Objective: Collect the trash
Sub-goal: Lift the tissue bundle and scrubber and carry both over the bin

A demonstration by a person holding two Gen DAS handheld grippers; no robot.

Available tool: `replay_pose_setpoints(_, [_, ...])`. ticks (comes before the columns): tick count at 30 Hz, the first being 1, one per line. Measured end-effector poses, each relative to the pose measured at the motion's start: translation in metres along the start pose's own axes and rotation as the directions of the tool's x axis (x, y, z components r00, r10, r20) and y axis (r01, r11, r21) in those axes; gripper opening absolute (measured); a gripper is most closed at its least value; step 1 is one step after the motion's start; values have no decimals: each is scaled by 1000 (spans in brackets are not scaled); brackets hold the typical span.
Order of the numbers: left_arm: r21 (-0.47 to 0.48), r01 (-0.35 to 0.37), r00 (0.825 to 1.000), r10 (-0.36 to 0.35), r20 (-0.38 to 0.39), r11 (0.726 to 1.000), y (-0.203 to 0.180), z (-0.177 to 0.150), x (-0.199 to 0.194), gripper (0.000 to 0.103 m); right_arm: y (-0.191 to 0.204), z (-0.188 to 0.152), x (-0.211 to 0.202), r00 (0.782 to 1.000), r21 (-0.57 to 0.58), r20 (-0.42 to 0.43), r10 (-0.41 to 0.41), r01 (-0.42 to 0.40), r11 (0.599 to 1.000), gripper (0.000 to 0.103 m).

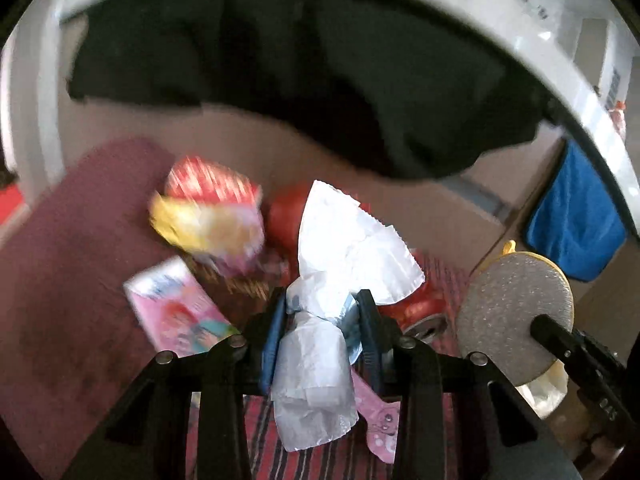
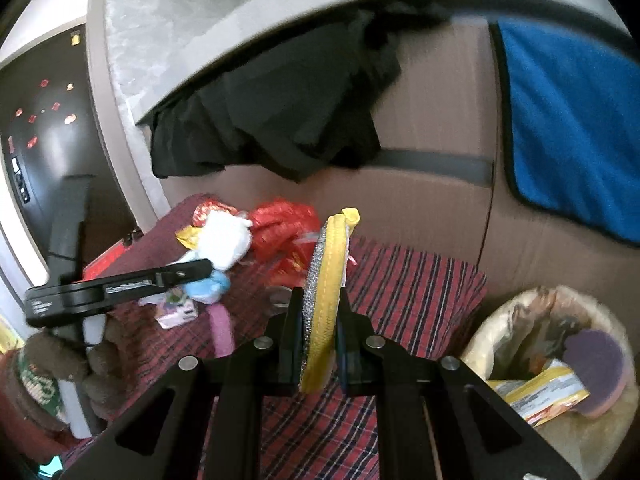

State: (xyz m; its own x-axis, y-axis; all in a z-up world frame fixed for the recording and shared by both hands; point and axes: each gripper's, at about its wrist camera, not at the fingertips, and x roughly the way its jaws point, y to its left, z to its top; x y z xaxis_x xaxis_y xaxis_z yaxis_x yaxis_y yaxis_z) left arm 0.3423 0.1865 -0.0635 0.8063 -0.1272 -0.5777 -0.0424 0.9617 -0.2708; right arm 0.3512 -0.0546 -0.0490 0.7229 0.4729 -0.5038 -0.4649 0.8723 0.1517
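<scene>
Plaid cloth [image 2: 400, 280]; tongs [image 1: 322, 312] seemingly grip tissue [image 1: 344, 240].

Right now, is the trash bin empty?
No, the bin already holds a purple round pad and a yellow wrapper.

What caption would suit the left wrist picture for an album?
Left gripper shut on a crumpled white tissue, lifted above snack wrappers on a red cloth.
</scene>
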Motion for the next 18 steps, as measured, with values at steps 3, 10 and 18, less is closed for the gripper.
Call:
replay_pose_setpoints(3, [64,-47,993,39,111,997,-20,7,-38,36,10,13,-17,999,-27,42,5,-3,1000,12])
replay_pose_setpoints(10, [128,-87,957,47,287,988,-65,14,-111,36,21,40,-71,989,-70,150,5,6,998,12])
replay_pose_setpoints(18, [171,-40,940,-21,340,984,-113,4,-144,36,12,48,-135,966,-87,249,-62,86,993,12])
